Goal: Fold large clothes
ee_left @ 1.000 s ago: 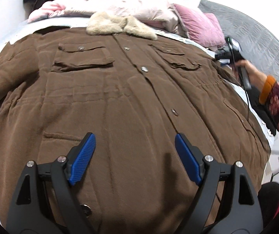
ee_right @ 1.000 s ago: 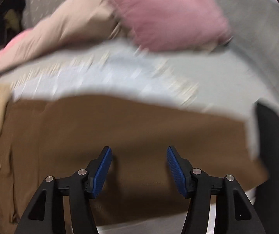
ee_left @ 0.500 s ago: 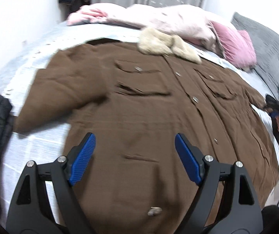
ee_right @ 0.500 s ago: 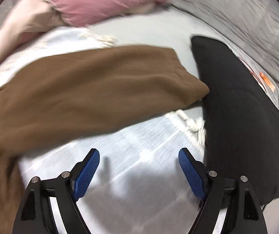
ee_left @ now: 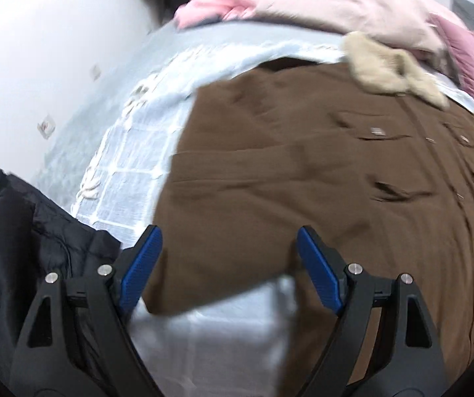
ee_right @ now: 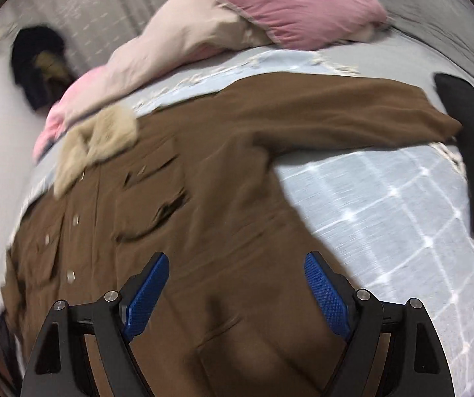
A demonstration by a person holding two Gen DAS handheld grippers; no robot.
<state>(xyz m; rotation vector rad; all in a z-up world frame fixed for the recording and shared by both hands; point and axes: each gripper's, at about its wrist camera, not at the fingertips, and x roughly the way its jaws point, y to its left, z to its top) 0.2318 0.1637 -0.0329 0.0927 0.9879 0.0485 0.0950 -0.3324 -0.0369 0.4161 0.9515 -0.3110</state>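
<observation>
Left gripper [ee_left: 225, 266] and right gripper [ee_right: 237, 292], both tilted downward, empty and agape, over the flat brown coat [ee_right: 223, 205], collar [ee_right: 98, 145] at 10 o'clock.

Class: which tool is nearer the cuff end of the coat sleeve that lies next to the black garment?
Left. The left tool hovers over that cuff; the right tool is over the coat's body.

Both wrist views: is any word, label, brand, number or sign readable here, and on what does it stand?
None can be read.
Brown coat: no tag or print shows; its metal snaps are too blurred to tell any marking.
Wall: two small plates, blurred, no text legible.
Blue checked bedspread and pink pillow: plain, no lettering.
</observation>
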